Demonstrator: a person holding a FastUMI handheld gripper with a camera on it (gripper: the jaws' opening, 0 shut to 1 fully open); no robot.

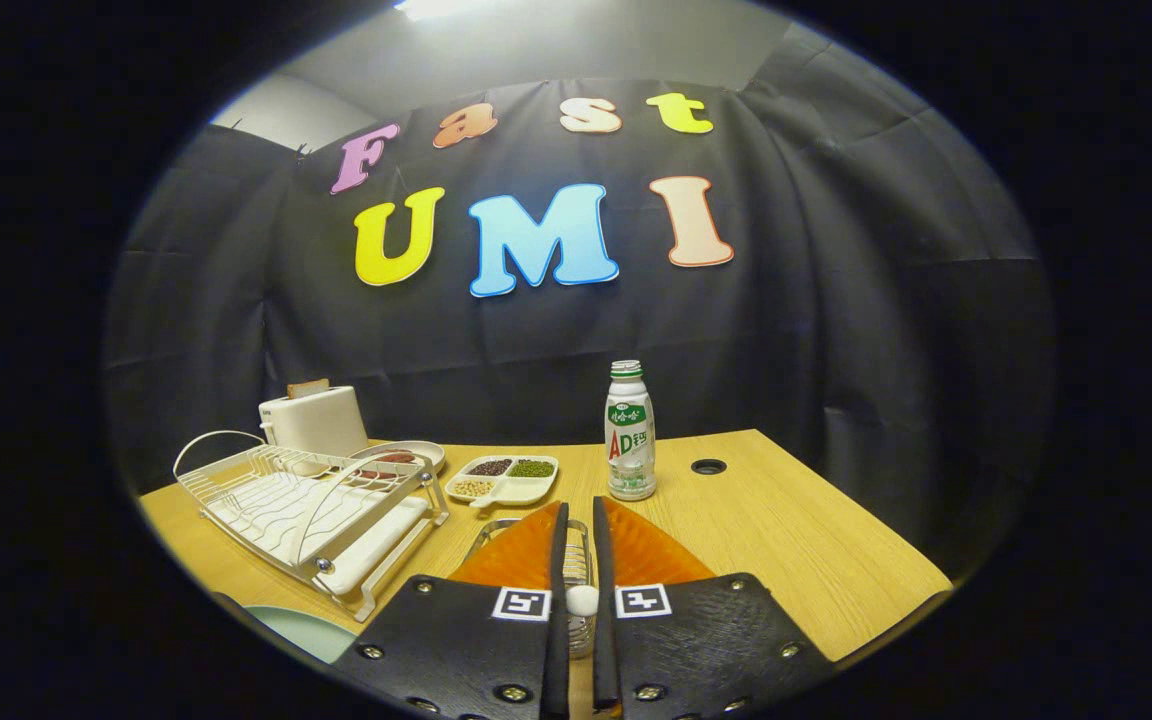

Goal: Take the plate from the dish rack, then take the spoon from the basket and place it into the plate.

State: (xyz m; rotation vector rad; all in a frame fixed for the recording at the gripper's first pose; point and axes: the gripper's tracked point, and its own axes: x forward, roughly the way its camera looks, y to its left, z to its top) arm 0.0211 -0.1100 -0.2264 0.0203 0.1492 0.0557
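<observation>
My gripper (581,507) hangs over the wooden table (786,540) with its fingers drawn close together. A small white rounded piece, apparently the spoon (582,600), is pinched between them near their base. Below and just behind the fingers sits the wire basket (576,562), mostly hidden by them. The white wire dish rack (306,510) stands to the left of the fingers with nothing in its slots. A pale green plate (296,632) lies on the table by the rack's near end, left of the fingers; only part of its rim shows.
A white toaster (314,420) with bread in it stands behind the rack. Beside it are a small dish (401,457) and a divided tray of beans (503,479). A drink bottle (629,432) stands ahead of the fingers, with a cable hole (708,466) to its right.
</observation>
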